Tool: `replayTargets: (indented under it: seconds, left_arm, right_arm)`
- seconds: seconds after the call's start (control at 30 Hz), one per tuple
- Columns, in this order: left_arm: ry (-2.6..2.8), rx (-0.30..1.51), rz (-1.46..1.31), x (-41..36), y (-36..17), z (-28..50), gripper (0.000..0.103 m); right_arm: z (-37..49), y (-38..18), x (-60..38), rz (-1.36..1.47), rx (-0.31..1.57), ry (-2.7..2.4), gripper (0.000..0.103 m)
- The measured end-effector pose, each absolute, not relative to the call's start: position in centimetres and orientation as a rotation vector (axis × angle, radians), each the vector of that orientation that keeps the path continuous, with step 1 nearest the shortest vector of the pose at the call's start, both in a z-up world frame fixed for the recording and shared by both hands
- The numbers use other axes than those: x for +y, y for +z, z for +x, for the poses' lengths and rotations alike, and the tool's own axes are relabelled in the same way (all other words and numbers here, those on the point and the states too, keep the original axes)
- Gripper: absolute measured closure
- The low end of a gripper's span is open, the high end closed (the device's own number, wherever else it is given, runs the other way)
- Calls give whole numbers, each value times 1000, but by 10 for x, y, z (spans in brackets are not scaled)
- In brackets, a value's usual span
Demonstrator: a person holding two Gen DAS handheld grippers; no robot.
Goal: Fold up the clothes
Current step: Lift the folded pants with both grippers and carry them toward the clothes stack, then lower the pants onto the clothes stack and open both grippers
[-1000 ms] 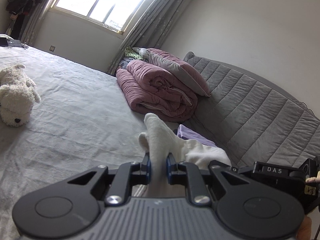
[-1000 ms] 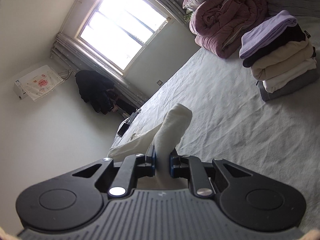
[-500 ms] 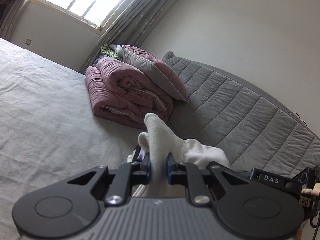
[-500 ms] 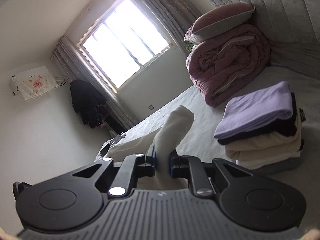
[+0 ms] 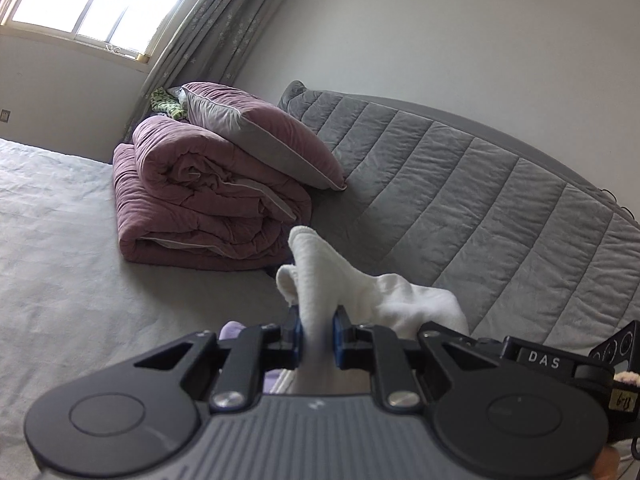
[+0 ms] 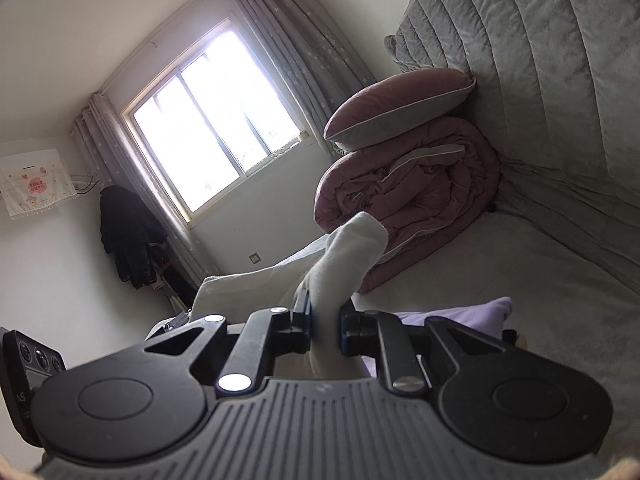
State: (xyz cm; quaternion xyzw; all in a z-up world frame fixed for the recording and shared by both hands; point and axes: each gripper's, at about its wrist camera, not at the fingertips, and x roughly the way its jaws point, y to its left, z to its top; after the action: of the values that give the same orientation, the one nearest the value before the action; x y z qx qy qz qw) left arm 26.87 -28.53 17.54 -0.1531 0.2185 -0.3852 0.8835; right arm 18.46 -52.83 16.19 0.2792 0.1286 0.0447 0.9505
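L gripper: jaws narrow, clamped on bunched edge of white garment; cloth sticks up betw. fingers.
R gripper: same, pinching another part of white garment.
Garment loc.: held aloft betw. both grippers, above bed, just over the lavender item.
Stack: lavender item shows directly under both grippers; 1 s ago full folded pile sat well off to the side in R view.
Change: both views swung toward headboard and maroon duvet; plush toy gone from L view.
Meaning: likely carrying garment to the pile for set-down; grips unchanged.
Risk: loose cloth may unfold on release.
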Motion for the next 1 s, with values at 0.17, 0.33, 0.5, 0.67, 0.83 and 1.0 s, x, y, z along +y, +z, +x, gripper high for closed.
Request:
replayTargets:
  seconds: [0.17, 0.33, 0.5, 0.67, 0.83, 1.0]
  left_arm:
    - [-784, 501, -309, -310, 163, 298, 88]
    - [-741, 546, -278, -331, 145, 331, 88]
    - [-699, 580, -206, -350, 127, 355, 87]
    - [-637, 582, -149, -349, 108, 362, 87]
    - [-583, 542, -160, -336, 107, 359, 87]
    - [-576, 431, -126, -344, 117, 339, 84]
  right_arm:
    - [209, 145, -549, 607, 303, 65, 87]
    - [233, 127, -565, 624, 348, 43, 87]
    - [254, 108, -561, 512, 392, -10, 84]
    - [259, 93, -560, 409, 420, -57, 82]
    - [245, 97, -553, 268, 385, -139, 67]
    - [234, 110, -537, 172, 299, -133, 67]
